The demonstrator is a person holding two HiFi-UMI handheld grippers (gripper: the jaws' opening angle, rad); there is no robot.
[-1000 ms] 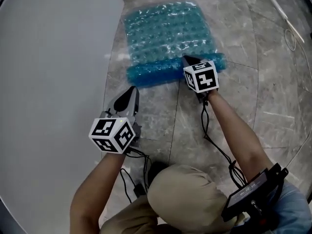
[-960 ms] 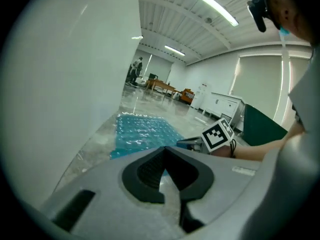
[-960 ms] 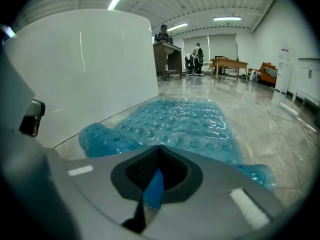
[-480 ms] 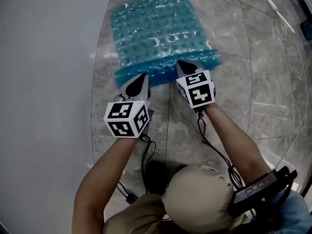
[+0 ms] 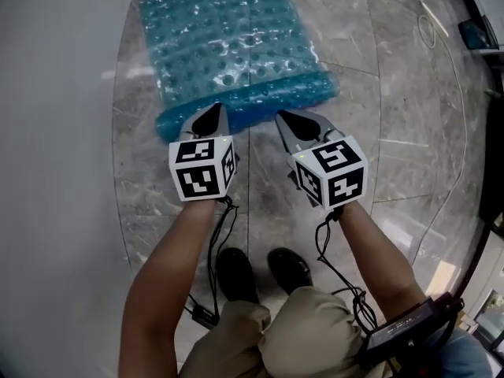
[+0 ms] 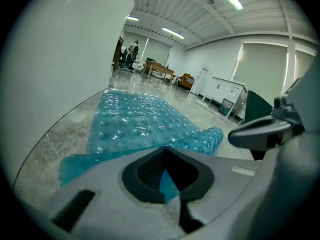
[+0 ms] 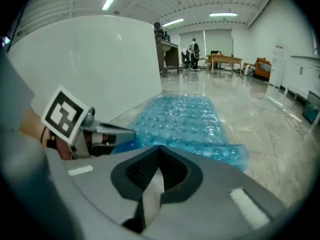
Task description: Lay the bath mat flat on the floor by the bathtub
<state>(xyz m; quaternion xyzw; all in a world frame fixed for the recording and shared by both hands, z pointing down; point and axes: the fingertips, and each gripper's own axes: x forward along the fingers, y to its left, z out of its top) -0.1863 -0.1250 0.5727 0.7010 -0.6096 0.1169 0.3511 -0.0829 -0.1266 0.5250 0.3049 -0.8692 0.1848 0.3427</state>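
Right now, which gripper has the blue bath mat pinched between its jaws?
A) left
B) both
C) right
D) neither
A: the left gripper pinches a blue flap of the bath mat; the right gripper is shut on nothing, with only floor showing.

left tool (image 5: 213, 109) and right tool (image 5: 283, 116) side by side, seemingly shut.

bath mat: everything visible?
Translucent blue bath mat, seemingly soft plastic, glossy, with rows of round bumps. It lies mostly flat on the grey stone floor beside the white bathtub. Its near edge is folded back into a thicker strip. The left gripper and right gripper, both shut, have their tips at that fold; contact unclear.
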